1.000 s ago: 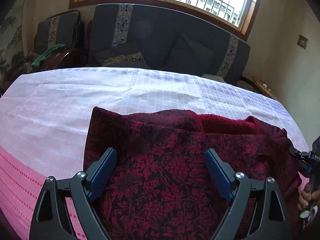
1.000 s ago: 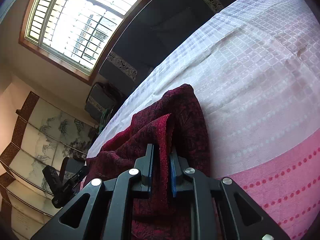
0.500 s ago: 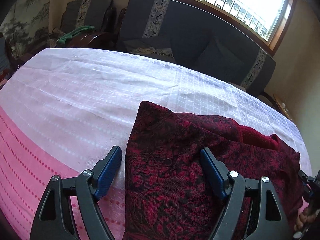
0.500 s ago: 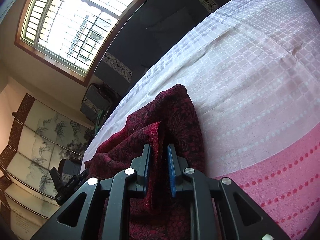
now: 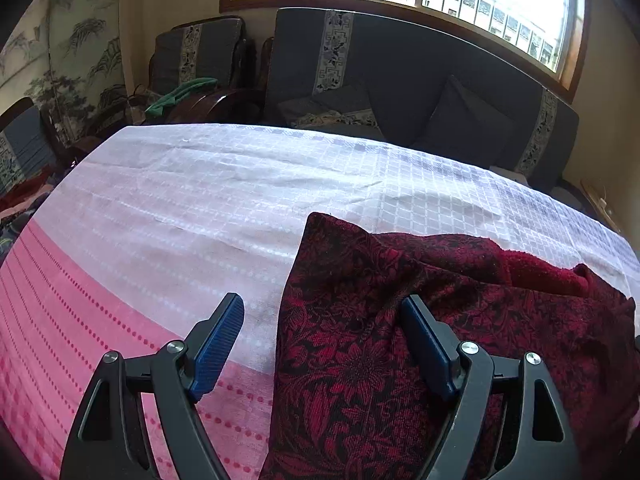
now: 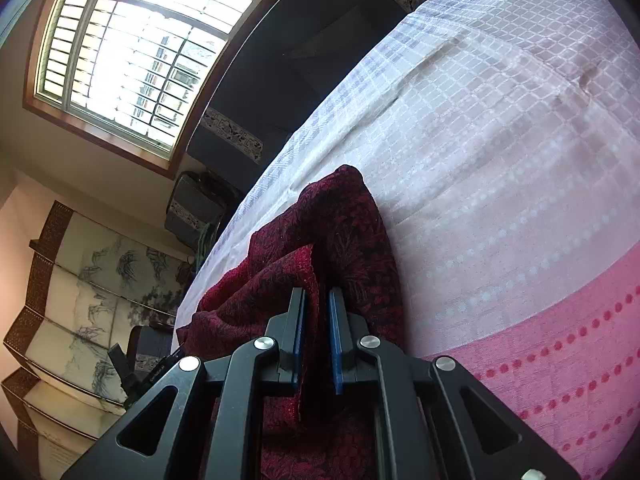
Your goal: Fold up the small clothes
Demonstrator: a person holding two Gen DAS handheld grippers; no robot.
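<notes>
Jaws of the left gripper (image 5: 320,332) stand wide apart and grip nothing. A second ago both blue pads sat over the dark red, flower-patterned woven garment (image 5: 420,340). Now the left pad hangs over the bare pink-and-white checked cloth (image 5: 200,208) covering the surface, and only the right pad lies over the fabric. So this gripper has slid leftward, and the garment's left edge now lies between its pads (a fair position for a pinch, though none is made yet).

The right gripper (image 6: 318,344) is closed narrow on a raised fold of the same garment (image 6: 340,248), as it was a second ago. The pinched cloth passes between the pads, and the rest drapes down to the surface toward its near edge.

The garment lies bunched along the near edge, right of the middle, with a plain crimson inner layer (image 5: 536,272) showing at its far side. I judge the fold half set up: one side is held, and the other waits for the left jaws to close before the cloth can be lifted and laid over.
</notes>
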